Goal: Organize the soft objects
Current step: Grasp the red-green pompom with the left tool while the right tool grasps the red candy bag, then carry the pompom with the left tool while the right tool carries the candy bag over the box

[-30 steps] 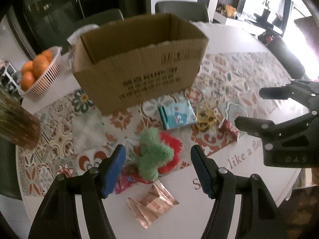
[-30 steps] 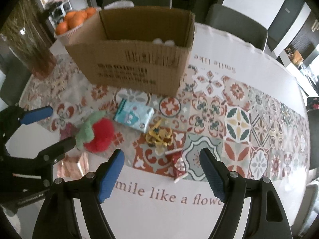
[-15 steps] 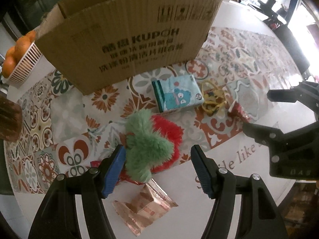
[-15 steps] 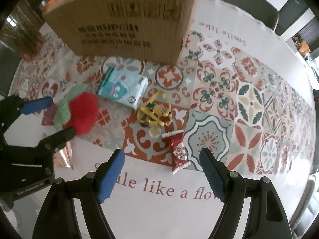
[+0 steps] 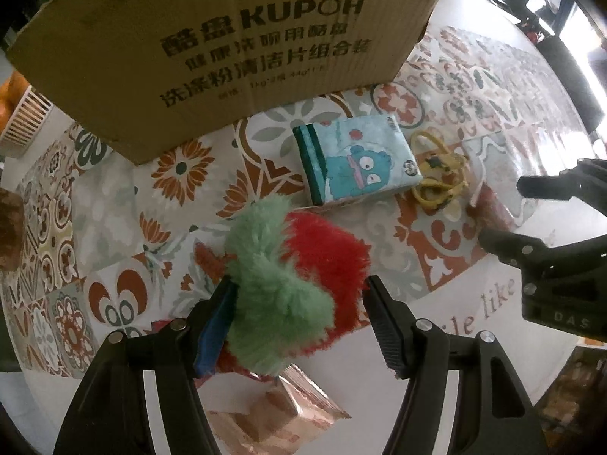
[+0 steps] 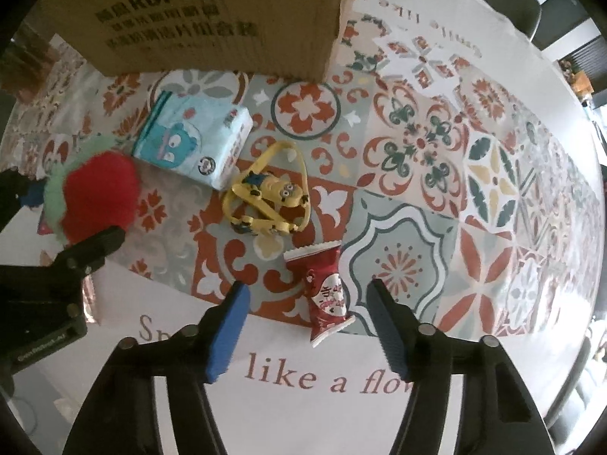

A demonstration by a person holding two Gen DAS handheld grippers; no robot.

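A fluffy red and green plush strawberry (image 5: 292, 276) lies on the patterned tablecloth. My left gripper (image 5: 299, 303) is open, low over it, with a finger on each side of the plush; the plush also shows in the right wrist view (image 6: 95, 193). A light blue tissue pack (image 5: 356, 159) (image 6: 193, 148) lies in front of the cardboard box (image 5: 227, 49) (image 6: 212, 19). My right gripper (image 6: 307, 311) is open, with a small red snack packet (image 6: 328, 295) between its fingers on the table.
A yellow minion toy with straps (image 6: 267, 197) (image 5: 436, 174) lies between the tissue pack and the red packet. A shiny copper wrapper (image 5: 273, 417) lies under the left gripper. A white basket (image 5: 22, 117) stands at the far left.
Both grippers have dropped toward the table and moved forward. The left one now straddles the plush strawberry; the right one now straddles the red snack packet. Nothing has been gripped.
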